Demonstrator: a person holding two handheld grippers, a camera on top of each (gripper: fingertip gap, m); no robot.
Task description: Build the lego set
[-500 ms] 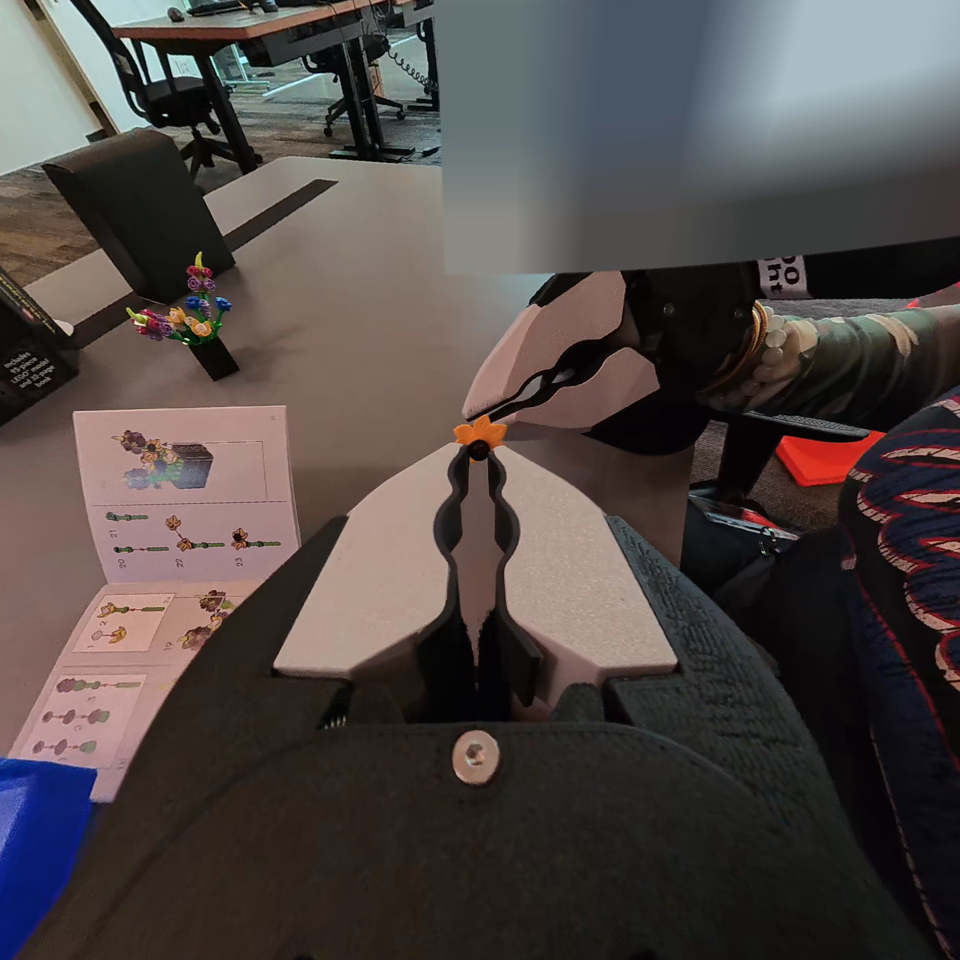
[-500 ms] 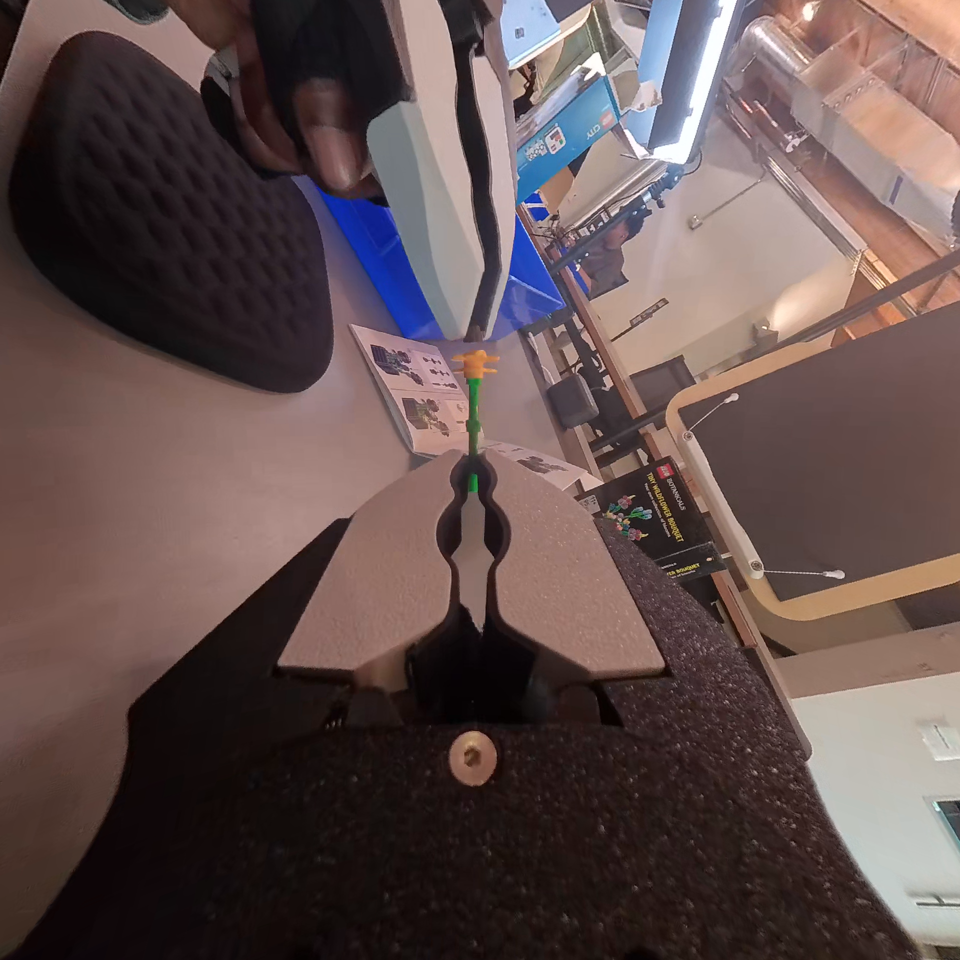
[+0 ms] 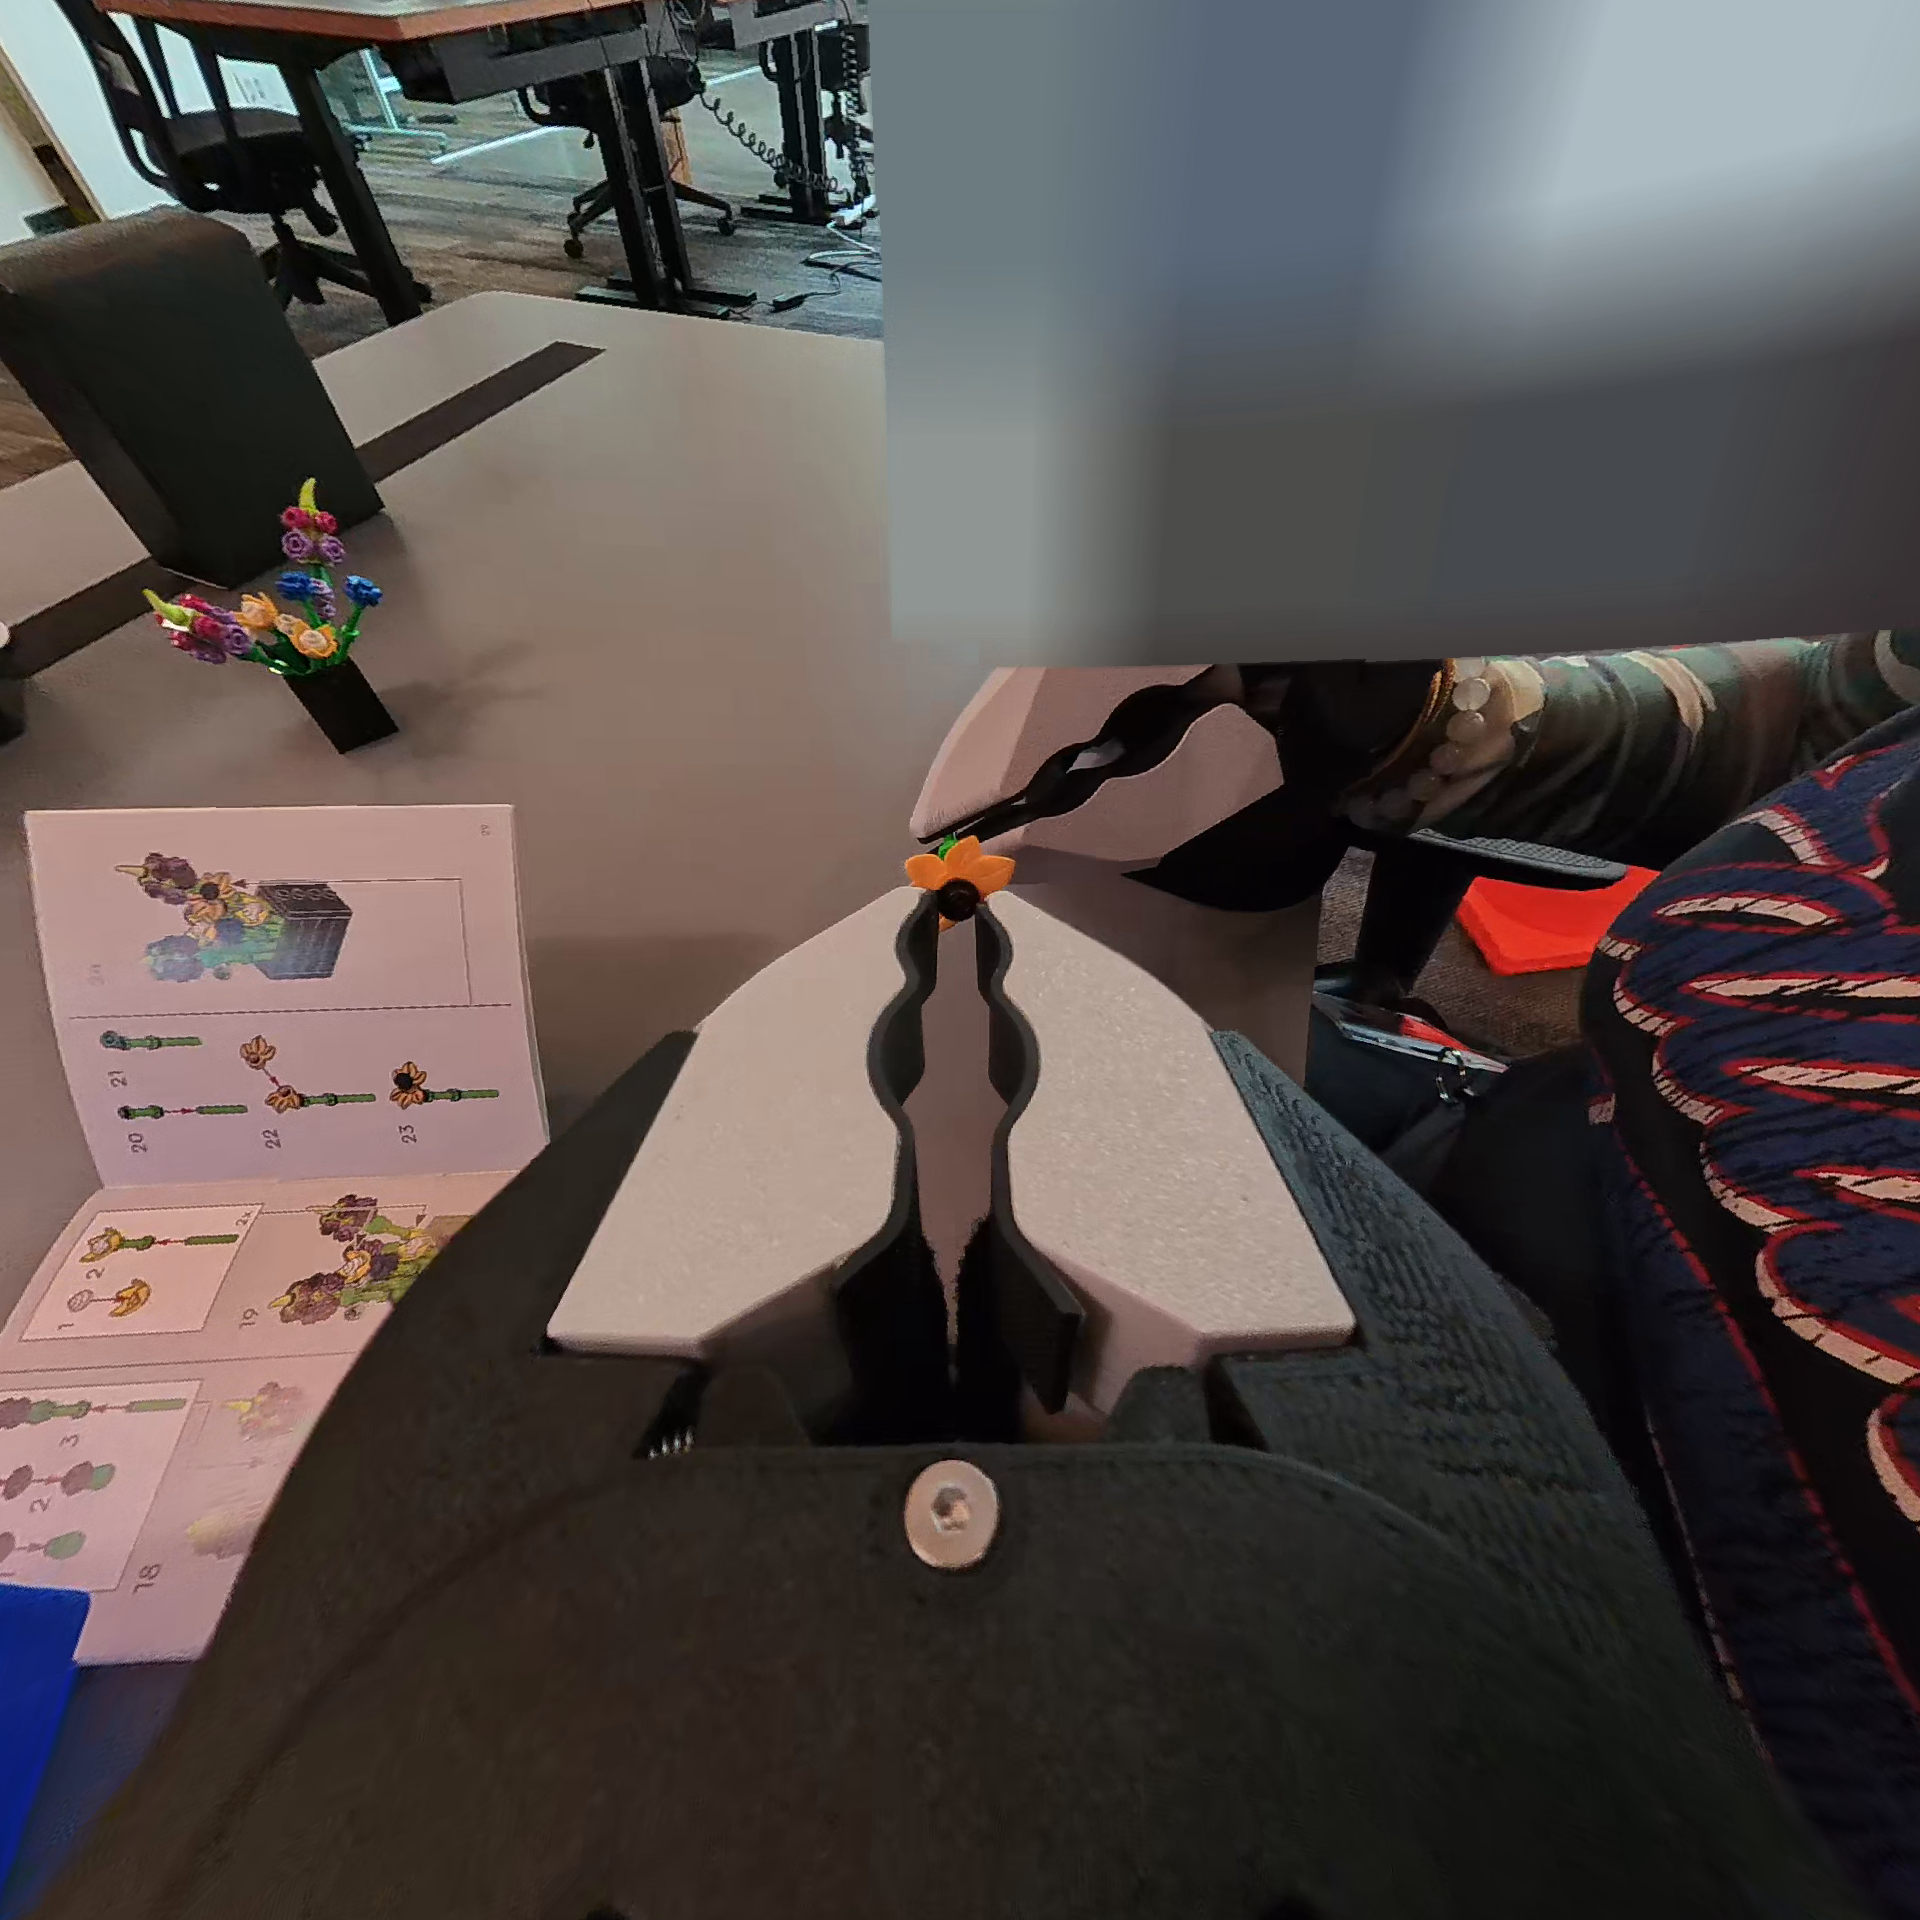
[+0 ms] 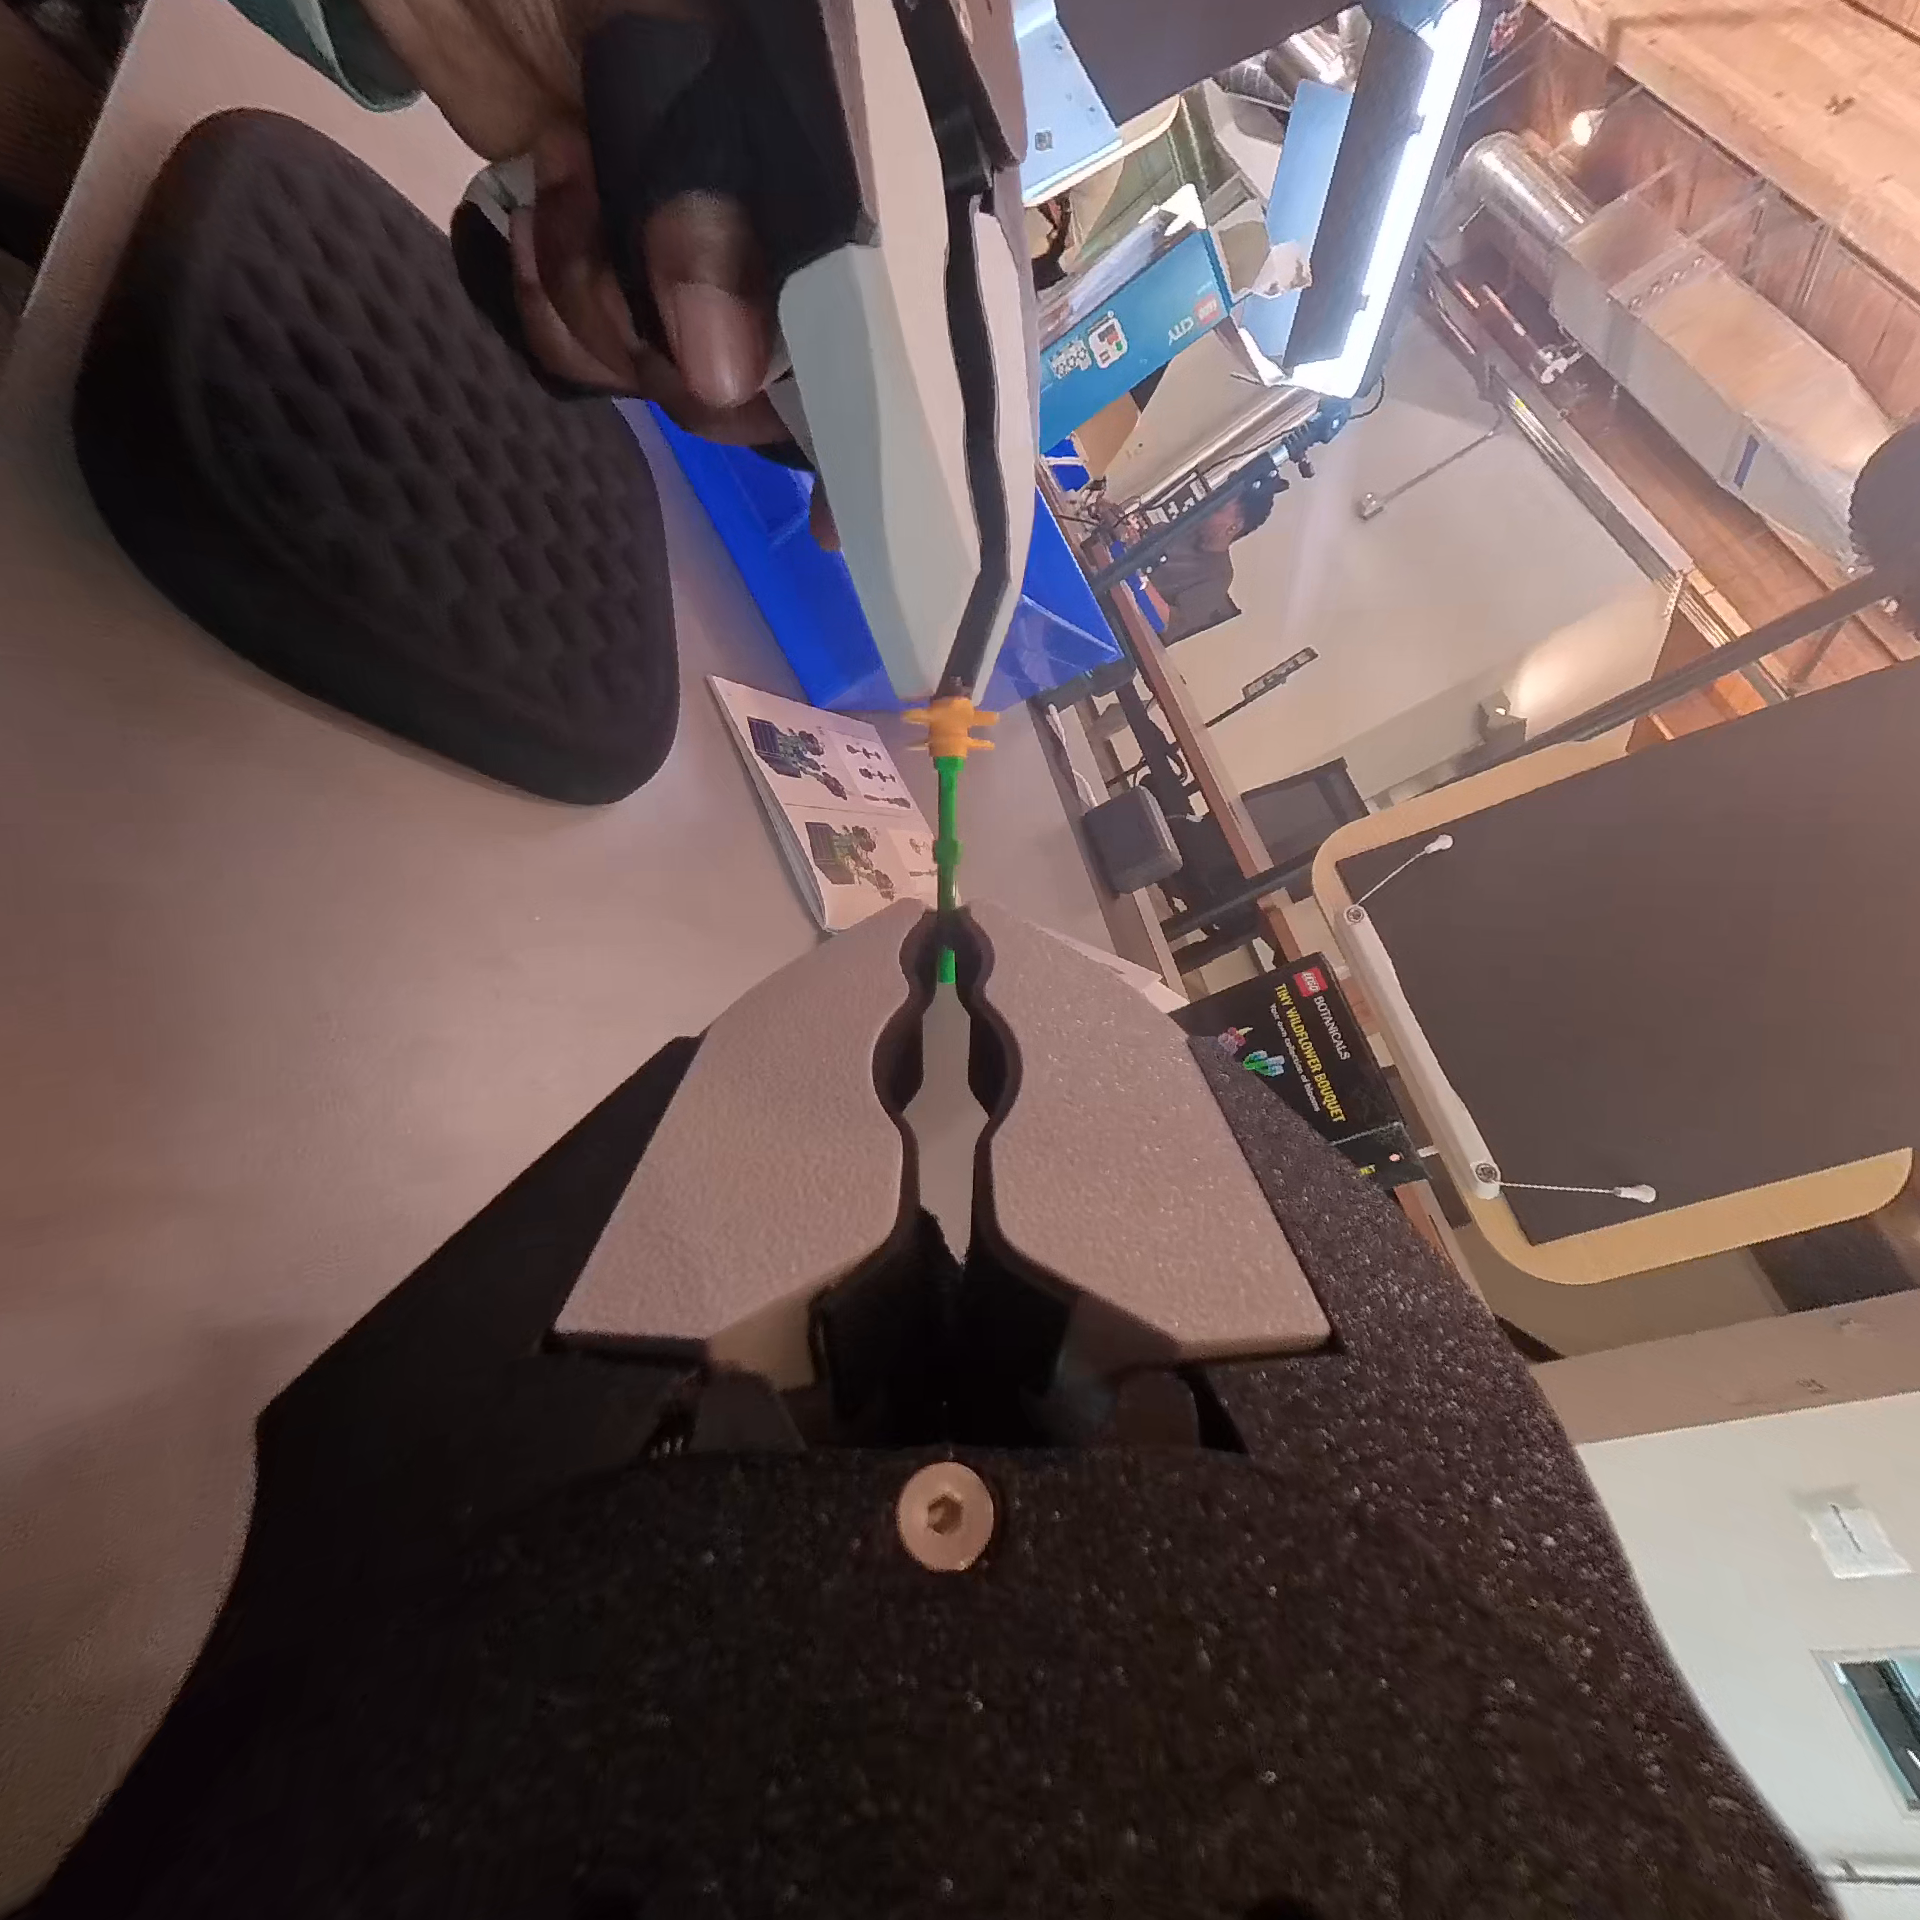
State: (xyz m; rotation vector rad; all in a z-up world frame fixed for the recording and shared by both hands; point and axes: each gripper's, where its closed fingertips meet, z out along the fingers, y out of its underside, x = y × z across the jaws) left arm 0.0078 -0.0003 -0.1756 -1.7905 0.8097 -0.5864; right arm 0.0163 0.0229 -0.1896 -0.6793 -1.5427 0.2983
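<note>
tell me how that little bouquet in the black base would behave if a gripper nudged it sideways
The bouquet probably tips easily: its flowers spread wider than the narrow black base, and it already leans. It looks light, so on the smooth table it may slide first. The thin stems likely pop loose under a hard push.

Your left claw (image 3: pixel 954 912): grey fingers w/ black wavy pads, black body. Flower (image 3: pixel 958 871) you're pinching is orange, black centre; stem (image 4: pixel 947 821) green. Worktop (image 3: pixel 623 582) grey. Far-left bouquet (image 3: pixel 272 613): purple, blue, pink, yellow on a black base. Bin (image 4: pixel 821 582) blue. Your lap fabric (image 3: pixel 1766 1039): navy w/ red-white swirls.
</note>
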